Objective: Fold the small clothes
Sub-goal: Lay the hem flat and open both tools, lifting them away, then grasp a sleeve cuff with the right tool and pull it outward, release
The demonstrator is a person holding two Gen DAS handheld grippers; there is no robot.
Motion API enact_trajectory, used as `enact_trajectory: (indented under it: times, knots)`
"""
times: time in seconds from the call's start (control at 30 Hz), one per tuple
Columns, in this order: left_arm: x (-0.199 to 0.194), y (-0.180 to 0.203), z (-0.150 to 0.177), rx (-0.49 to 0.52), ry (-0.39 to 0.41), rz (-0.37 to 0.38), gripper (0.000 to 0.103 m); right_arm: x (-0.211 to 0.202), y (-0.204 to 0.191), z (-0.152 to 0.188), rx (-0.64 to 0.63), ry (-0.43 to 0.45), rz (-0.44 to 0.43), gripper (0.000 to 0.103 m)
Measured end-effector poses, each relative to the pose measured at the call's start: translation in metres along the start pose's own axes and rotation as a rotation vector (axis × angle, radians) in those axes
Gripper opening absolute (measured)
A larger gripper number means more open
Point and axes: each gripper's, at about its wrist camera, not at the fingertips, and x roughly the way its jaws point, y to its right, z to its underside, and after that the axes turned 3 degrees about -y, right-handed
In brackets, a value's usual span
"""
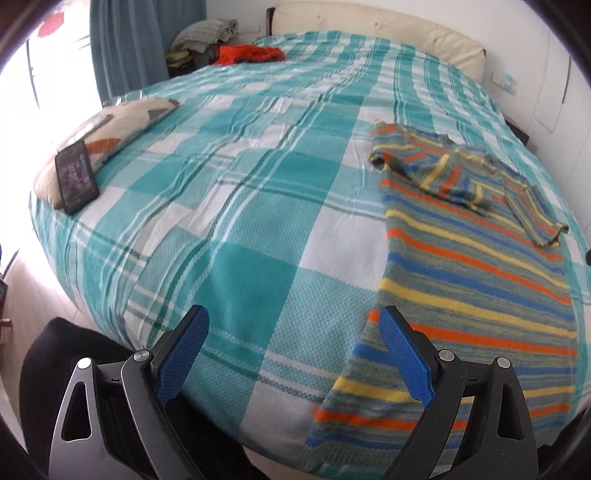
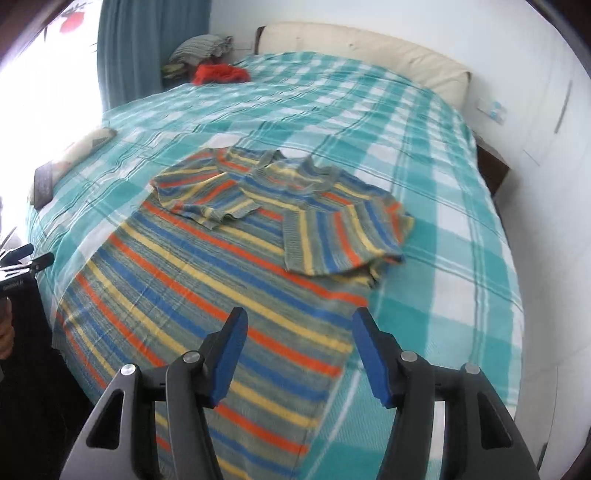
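A striped knit top in blue, orange, yellow and grey lies flat on the teal checked bed cover. Both short sleeves are folded in over its chest. In the right wrist view the top fills the middle. My left gripper is open and empty, hovering over the cover just left of the top's lower left edge. My right gripper is open and empty above the top's lower right part. The left gripper also shows at the left edge of the right wrist view.
A phone leans on a patterned cushion at the bed's left edge. A red garment and a pile of clothes lie at the far corner. A cream headboard and white wall stand behind.
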Motion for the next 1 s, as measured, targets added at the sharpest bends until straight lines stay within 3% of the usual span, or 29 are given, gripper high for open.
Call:
enact_trajectory:
  times: [0.07,0.17,0.3,0.33,0.4,0.47,0.57,0.67,0.8,0.83,0.9,1.0]
  knots:
    - [-0.003,-0.002,-0.002,-0.016,0.028,0.013,0.094,0.041,-0.009,-0.018,-0.072,-0.030,-0.014,0.058]
    - [-0.003,-0.001,-0.005,0.010,0.056,-0.047,0.094,0.103,-0.015,-0.041,-0.100,-0.105,-0.033,0.055]
    - [0.005,-0.006,-0.004,-0.012,0.016,-0.054,0.094,0.163,0.003,-0.055,0.067,-0.170,-0.057,0.035]
    - [0.006,-0.007,-0.004,-0.017,0.010,-0.055,0.094,0.170,0.014,-0.054,0.140,-0.174,-0.081,0.023]
    - [0.007,-0.009,-0.004,-0.025,0.003,-0.059,0.094,0.166,0.035,-0.052,0.230,-0.163,-0.064,0.004]
    - [0.008,-0.010,-0.003,-0.032,-0.005,-0.054,0.094,0.140,0.066,-0.048,0.334,-0.103,-0.065,0.003]
    - [0.009,-0.011,-0.003,-0.037,-0.015,-0.050,0.094,0.088,0.142,-0.022,0.574,-0.004,-0.047,0.003]
    - [0.011,-0.008,-0.002,-0.027,-0.018,-0.060,0.094,0.037,0.222,0.036,0.838,0.072,-0.005,0.003]
    - [0.014,-0.003,-0.001,-0.013,-0.028,-0.062,0.094,0.011,0.286,0.112,1.044,0.062,0.075,0.004]
    - [0.015,-0.001,0.000,-0.008,-0.030,-0.064,0.094,0.013,0.295,0.129,1.092,0.058,0.058,0.004]
    - [0.015,0.001,0.001,0.003,-0.030,-0.068,0.094,0.022,0.305,0.155,1.190,0.082,-0.058,0.004]
    - [0.013,0.004,0.003,0.016,-0.021,-0.079,0.094,0.038,0.304,0.170,1.239,0.119,-0.177,0.006]
